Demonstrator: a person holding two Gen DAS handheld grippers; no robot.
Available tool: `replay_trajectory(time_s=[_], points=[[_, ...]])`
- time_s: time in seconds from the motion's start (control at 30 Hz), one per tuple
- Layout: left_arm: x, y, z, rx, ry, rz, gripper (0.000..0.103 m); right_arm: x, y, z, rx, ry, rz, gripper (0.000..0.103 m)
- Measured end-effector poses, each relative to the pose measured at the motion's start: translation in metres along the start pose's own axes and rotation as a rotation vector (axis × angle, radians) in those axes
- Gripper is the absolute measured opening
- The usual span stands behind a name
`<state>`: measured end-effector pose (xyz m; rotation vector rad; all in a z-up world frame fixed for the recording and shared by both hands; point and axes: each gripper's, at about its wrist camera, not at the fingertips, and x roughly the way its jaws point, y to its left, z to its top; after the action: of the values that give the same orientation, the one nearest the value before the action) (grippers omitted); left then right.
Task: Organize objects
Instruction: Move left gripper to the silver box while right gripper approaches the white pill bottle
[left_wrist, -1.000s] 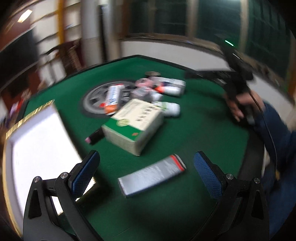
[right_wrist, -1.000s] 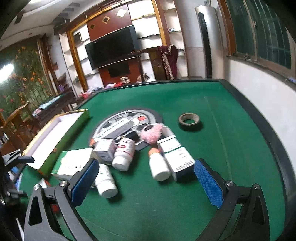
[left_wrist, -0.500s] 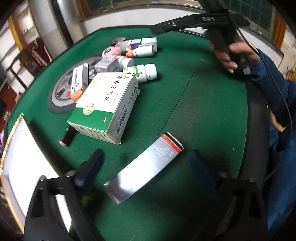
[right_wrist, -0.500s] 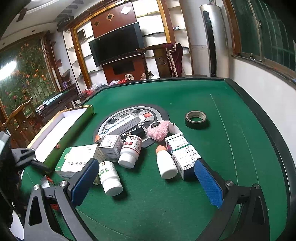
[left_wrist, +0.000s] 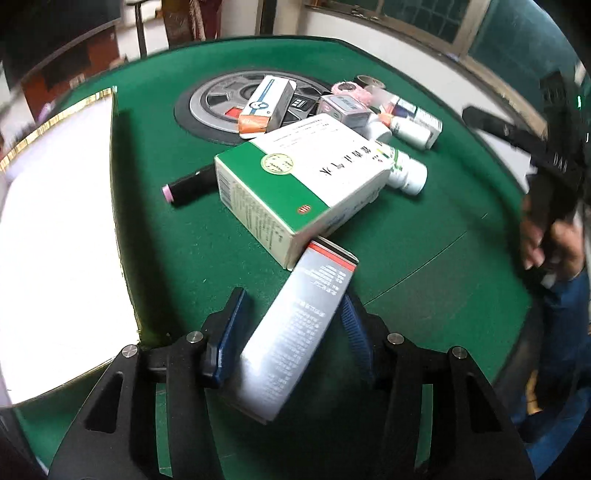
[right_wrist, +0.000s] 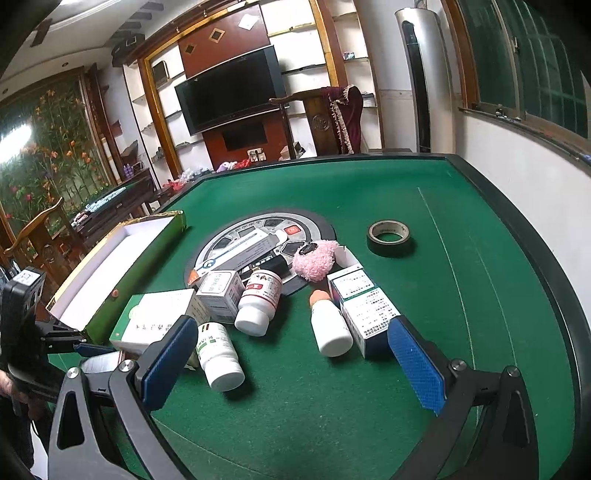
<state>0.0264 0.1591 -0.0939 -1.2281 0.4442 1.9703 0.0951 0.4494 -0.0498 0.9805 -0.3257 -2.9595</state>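
Observation:
A long silver box with a red band (left_wrist: 295, 339) lies askew on the green felt between the blue pads of my left gripper (left_wrist: 291, 321). Its jaws are closing around the box, and a strip of felt still shows beside the left pad (left_wrist: 229, 332). Just beyond lies a large green-and-white carton (left_wrist: 306, 177). My right gripper (right_wrist: 290, 354) hovers open over the felt with nothing between its fingers. White pill bottles (right_wrist: 219, 354) and small cartons (right_wrist: 369, 314) lie ahead of it. The left gripper (right_wrist: 74, 347) shows at that view's left edge.
An open white-lined box (left_wrist: 55, 229) stands at the left. A black tube with a pink end (left_wrist: 188, 186), a pink fluffy thing (right_wrist: 316, 260) and a tape roll (right_wrist: 389, 236) lie on the table. A round console (right_wrist: 258, 236) sits mid-table. The table rim (right_wrist: 535, 258) runs along the right.
My left gripper has come down over the silver box and its jaws have narrowed from wide open to close beside it. The right gripper has stayed put.

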Motion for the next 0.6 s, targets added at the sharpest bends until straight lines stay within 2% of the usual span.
replay_trajectory(time_s=[0.07, 0.17, 0.27, 0.4, 0.47, 0.6], points=[[-0.001, -0.016, -0.005, 0.087, -0.002, 0.071, 0.053, 0.0, 0.002, -0.001, -0.003, 0.005, 0.009, 0.103], [-0.005, -0.025, -0.01, 0.143, -0.008, 0.067, 0.053, 0.002, 0.007, -0.003, -0.023, 0.013, 0.035, 0.103], [-0.004, -0.023, -0.007, 0.134, -0.055, 0.114, 0.048, 0.008, 0.018, -0.006, -0.073, 0.042, 0.079, 0.103], [0.006, -0.007, 0.009, 0.054, -0.066, 0.085, 0.048, 0.024, 0.042, -0.012, -0.195, 0.111, 0.094, 0.102], [0.007, -0.002, 0.013, 0.037, -0.081, 0.075, 0.048, 0.036, 0.052, -0.014, -0.256, 0.153, 0.08, 0.094], [0.01, -0.004, 0.014, 0.063, -0.097, 0.065, 0.048, 0.06, 0.068, -0.016, -0.358, 0.238, 0.065, 0.062]])
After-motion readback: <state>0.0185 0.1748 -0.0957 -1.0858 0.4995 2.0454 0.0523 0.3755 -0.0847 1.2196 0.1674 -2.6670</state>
